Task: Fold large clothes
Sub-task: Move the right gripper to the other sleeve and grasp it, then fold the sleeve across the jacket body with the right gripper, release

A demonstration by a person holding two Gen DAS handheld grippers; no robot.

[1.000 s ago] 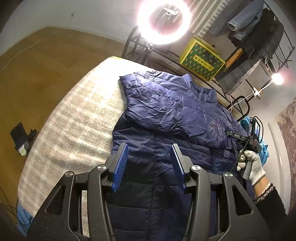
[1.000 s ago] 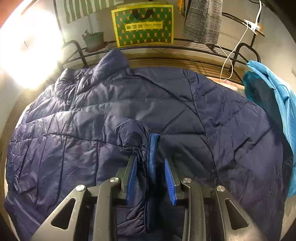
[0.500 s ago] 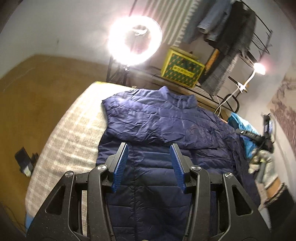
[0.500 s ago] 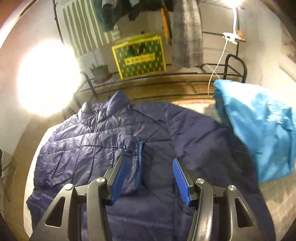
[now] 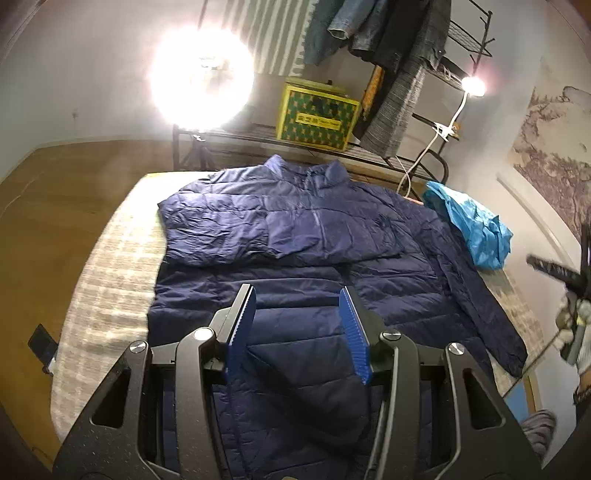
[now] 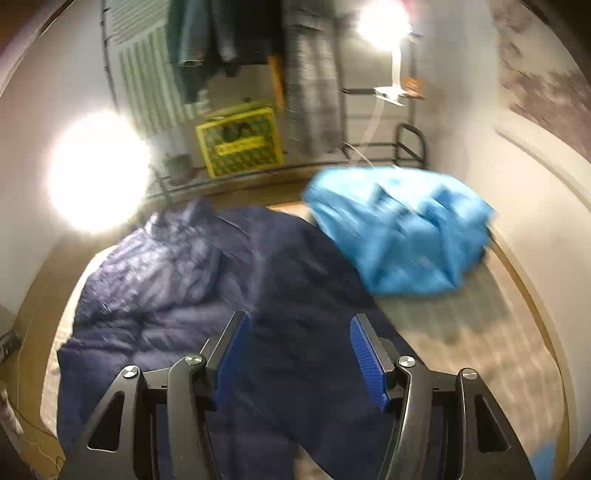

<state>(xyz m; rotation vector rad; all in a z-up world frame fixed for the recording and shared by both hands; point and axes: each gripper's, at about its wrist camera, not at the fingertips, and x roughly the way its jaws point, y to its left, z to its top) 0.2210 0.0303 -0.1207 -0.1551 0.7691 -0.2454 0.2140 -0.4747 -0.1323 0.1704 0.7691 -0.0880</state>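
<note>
- A navy puffer jacket lies spread on the bed, collar toward the far rack, front up.
- One sleeve is folded across the chest; the other sleeve trails out toward the bed's edge on the picture's right.
- A crumpled light-blue garment sits on the bed just beside the jacket's shoulder, near the wall.
- A yellow-and-green box stands on the metal rack behind the bed; what it holds cannot be seen. Clothes hang above it.
- A ring light glares beside the rack, and a small clip lamp shines at the rack's other end.
- The left hand-held gripper hovers above the jacket's lower half, tilted downward, its blue pads apart and gripping nothing.
- The right hand-held gripper is above the jacket's side, angled down; its jaws are opening, with nothing pinched between them. Its view is blurred.
- In the left wrist view, a gloved hand shows at the right edge, wrapped round a gripper handle.
</note>
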